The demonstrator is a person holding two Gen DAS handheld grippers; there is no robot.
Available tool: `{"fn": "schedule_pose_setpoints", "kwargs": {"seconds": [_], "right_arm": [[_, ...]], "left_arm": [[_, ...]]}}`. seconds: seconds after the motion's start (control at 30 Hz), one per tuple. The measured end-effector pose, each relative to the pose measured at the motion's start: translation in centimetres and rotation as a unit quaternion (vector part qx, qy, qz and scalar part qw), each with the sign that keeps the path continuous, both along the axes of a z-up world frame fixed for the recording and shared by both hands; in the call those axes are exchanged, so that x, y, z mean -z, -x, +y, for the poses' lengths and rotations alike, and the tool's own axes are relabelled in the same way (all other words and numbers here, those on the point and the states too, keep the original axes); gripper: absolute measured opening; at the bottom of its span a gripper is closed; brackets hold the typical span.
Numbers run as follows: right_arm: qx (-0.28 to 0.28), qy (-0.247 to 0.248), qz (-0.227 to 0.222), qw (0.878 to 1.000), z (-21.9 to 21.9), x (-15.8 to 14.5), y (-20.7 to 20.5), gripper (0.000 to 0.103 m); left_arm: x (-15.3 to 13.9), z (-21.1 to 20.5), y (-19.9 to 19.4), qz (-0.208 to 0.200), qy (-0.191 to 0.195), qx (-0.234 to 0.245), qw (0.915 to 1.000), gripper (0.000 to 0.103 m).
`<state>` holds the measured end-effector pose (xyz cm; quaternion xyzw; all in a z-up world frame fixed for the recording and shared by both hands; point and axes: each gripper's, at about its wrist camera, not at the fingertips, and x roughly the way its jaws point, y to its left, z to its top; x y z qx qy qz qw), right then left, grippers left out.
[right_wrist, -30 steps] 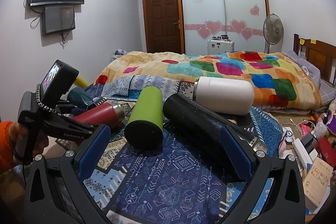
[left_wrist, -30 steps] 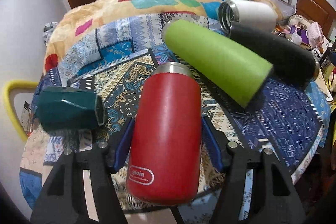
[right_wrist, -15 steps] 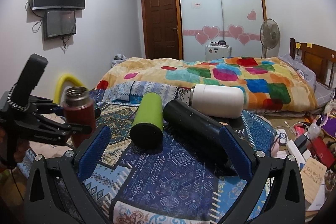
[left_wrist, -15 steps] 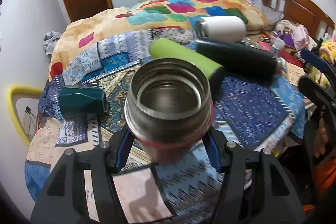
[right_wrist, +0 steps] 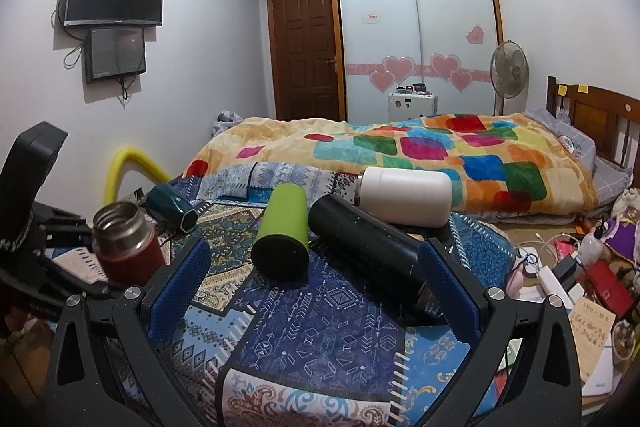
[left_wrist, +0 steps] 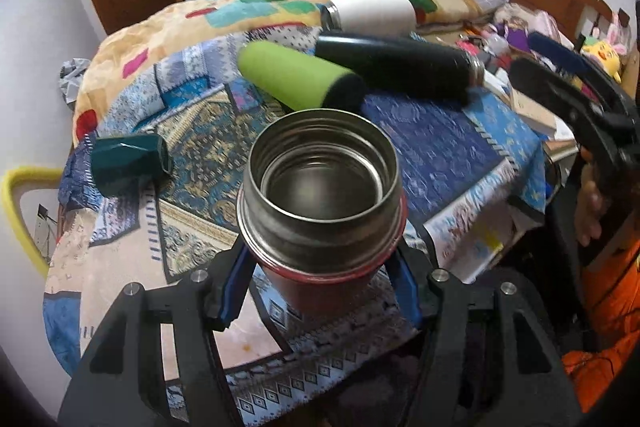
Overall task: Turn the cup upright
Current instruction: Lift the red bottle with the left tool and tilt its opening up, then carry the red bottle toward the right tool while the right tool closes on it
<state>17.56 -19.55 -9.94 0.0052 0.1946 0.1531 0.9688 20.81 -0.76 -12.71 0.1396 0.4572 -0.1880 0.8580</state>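
1. The left wrist view looks down into the red cup (left_wrist: 322, 187), showing its open steel mouth and bare interior; the right wrist view shows its side, upright near the left edge of the patterned cloth (right_wrist: 320, 323).
2. The left gripper (left_wrist: 320, 281) is clamped on the red cup's body, blue pads pressing both sides.
3. The right gripper (right_wrist: 316, 289) hangs wide apart, holding nothing, with the black bottle (right_wrist: 368, 251) lying beyond it.

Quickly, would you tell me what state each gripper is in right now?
Left gripper: closed on the red cup, which stands mouth up.
Right gripper: open, holding nothing, above the black flask.
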Motion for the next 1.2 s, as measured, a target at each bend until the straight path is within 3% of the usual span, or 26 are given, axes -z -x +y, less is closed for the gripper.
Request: {"fn": "schedule_pose_setpoints", "kwargs": {"seconds": [0.4, 0.73, 0.97, 1.1, 1.2], "right_arm": [[0.01, 0.006, 0.017, 1.0, -0.6, 1.1, -1.0, 0.103], [0.018, 0.02, 0.046, 0.999, -1.0, 2.9, -2.0, 0.103], [0.008, 0.032, 0.065, 0.997, -0.1, 4.0, -2.4, 0.103], [0.003, 0.036, 0.069, 0.997, 0.3, 4.2, -2.7, 0.103], [-0.003, 0.037, 0.074, 0.997, 0.7, 4.3, -3.0, 0.103]], "left_arm": [[0.3, -2.2, -2.5, -0.01, 0.019, 0.019, 0.9996, 0.061], [2.5, -4.0, -4.3, 0.026, 0.041, 0.043, 0.9979, 0.061], [3.2, -3.2, -4.1, 0.036, 0.053, 0.03, 0.9975, 0.061], [2.3, -2.3, -3.4, 0.014, 0.061, 0.023, 0.9978, 0.062], [0.3, -0.2, -2.3, -0.02, 0.093, 0.012, 0.9954, 0.072]]}}
